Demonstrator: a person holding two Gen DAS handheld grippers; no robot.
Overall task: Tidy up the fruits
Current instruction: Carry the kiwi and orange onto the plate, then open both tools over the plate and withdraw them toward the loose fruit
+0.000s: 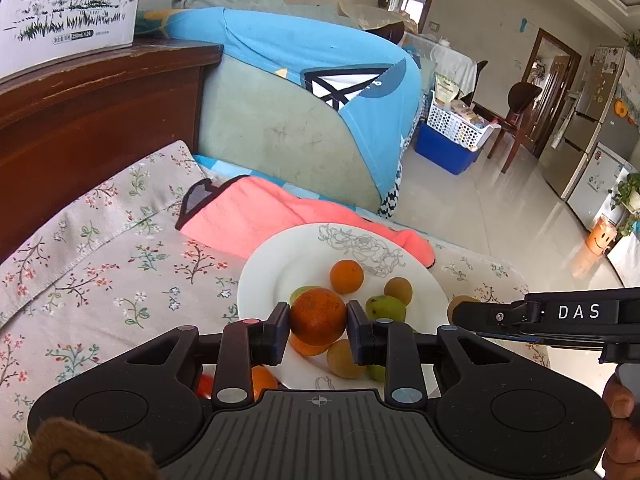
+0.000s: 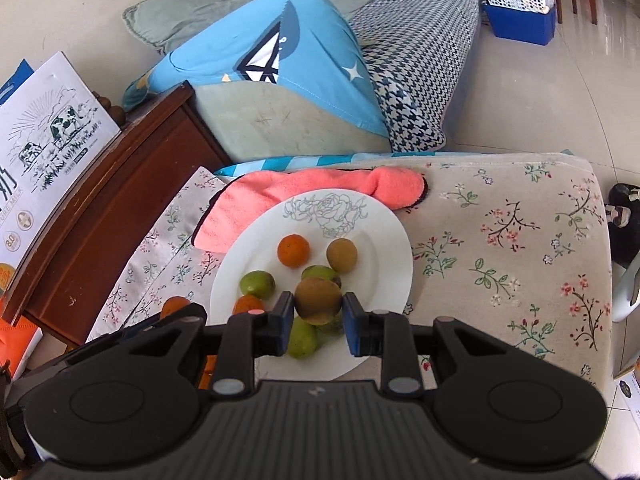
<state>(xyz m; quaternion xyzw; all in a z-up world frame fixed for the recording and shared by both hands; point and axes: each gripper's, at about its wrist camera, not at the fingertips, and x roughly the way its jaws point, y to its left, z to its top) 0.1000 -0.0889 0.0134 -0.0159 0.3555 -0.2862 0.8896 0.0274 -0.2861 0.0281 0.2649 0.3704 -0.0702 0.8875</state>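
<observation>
A white plate [image 1: 272, 264] with a grey flower print lies on a floral cloth; it also shows in the right wrist view [image 2: 380, 240]. On it lie a small orange [image 1: 346, 276], a brown kiwi [image 1: 398, 290], green pears [image 1: 385, 307] and more fruit. My left gripper [image 1: 318, 322] is shut on a large orange [image 1: 318, 316] held over the plate. My right gripper [image 2: 318, 307] is shut on a brown kiwi [image 2: 318, 301] over the plate's near side. The right gripper's body [image 1: 560, 316] shows at the right of the left wrist view.
A pink towel [image 1: 256, 216] lies under the plate's far edge. A dark wooden cabinet [image 1: 80, 120] with a milk carton box [image 1: 68, 4] stands left. A sofa with a blue cushion [image 1: 320, 64] is behind. More oranges [image 2: 176, 306] lie on the cloth left of the plate.
</observation>
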